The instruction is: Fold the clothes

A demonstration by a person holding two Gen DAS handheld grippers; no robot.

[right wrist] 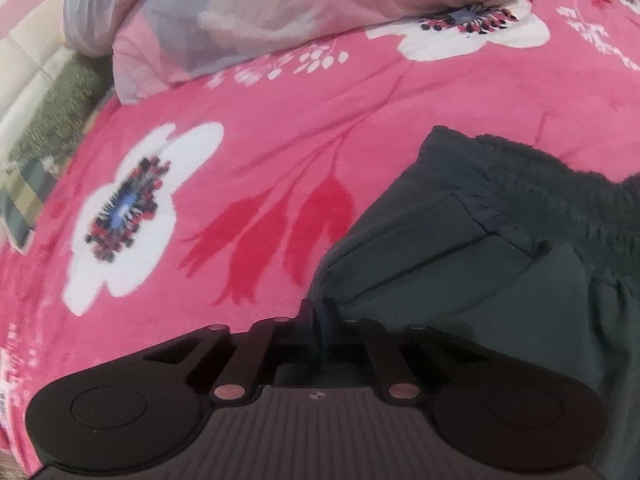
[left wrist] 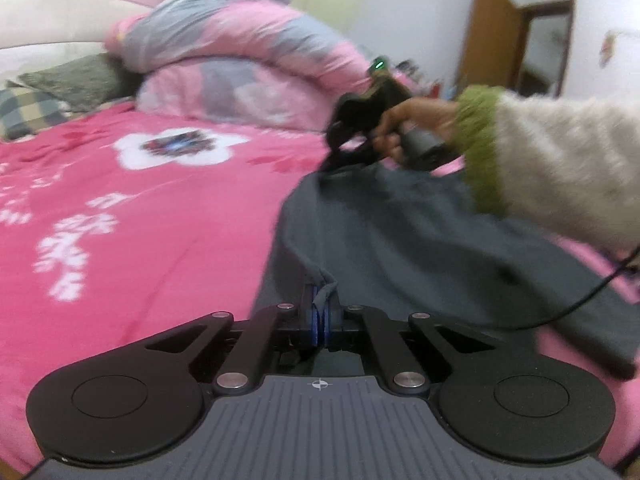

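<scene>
A dark grey garment (left wrist: 420, 248) lies spread on a bed covered by a bright pink blanket (left wrist: 140, 208) printed with white flowers. In the left wrist view it fills the centre and right of the frame, reaching from the bottom middle up toward the right.

The left gripper (left wrist: 321, 310) sits at the bottom centre of its own view. Its fingers (left wrist: 309, 316) are pressed together with a bunched corner of the garment pinched between the blue pads, the cloth rising in a small peak just above them.

The right gripper (left wrist: 334, 162) shows in the left wrist view right of centre, held by a hand (left wrist: 408, 128) coming out of a fuzzy cream sleeve (left wrist: 568, 160) with a green cuff. Its tips point down onto the far edge of the garment. In the right wrist view the same gripper (right wrist: 320, 312) sits at the bottom centre, fingers closed narrow on the garment's left edge (the picture is blurred there, but cloth lies between the tips). To the right in that view the garment shows a gathered waistband (right wrist: 560, 200) and a seamed pocket edge.

A folded quilt (left wrist: 240, 52) in pink and grey is heaped at the top centre of the left wrist view. A checked pillow (left wrist: 24, 112) lies at the left edge, beside a green-grey cushion (left wrist: 76, 80). A wooden door (left wrist: 492, 36) stands at the upper right. A black cable (left wrist: 580, 300) trails across the garment at the right.
</scene>
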